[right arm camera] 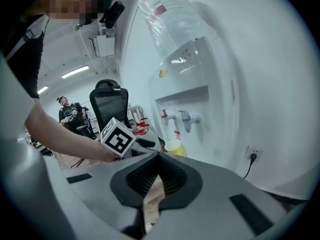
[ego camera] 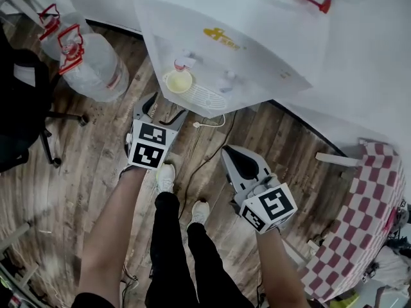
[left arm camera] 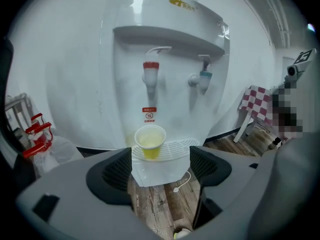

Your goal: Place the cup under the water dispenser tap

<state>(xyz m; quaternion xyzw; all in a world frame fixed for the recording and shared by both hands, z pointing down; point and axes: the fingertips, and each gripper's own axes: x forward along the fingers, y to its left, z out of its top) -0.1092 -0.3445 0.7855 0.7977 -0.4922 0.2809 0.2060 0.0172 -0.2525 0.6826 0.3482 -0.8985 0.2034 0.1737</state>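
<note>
Standing on the drip tray (left arm camera: 172, 148) of the water dispenser (ego camera: 244, 24), the yellow cup (left arm camera: 150, 141) sits right beneath the red tap (left arm camera: 150, 74), at twelve o'clock from the left tongs (ego camera: 164, 110). Those tongs gape wide, nothing between them, apart from the cup. The right tongs (ego camera: 226, 151), at four o'clock from the left, are pressed together, empty. The cup may hold liquid; hard to say.

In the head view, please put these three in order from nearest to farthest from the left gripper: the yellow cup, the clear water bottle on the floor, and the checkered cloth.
1. yellow cup, just ahead of the left gripper, on the drip tray.
2. clear water bottle, on the floor to the left.
3. checkered cloth, far off at the right edge.
</note>
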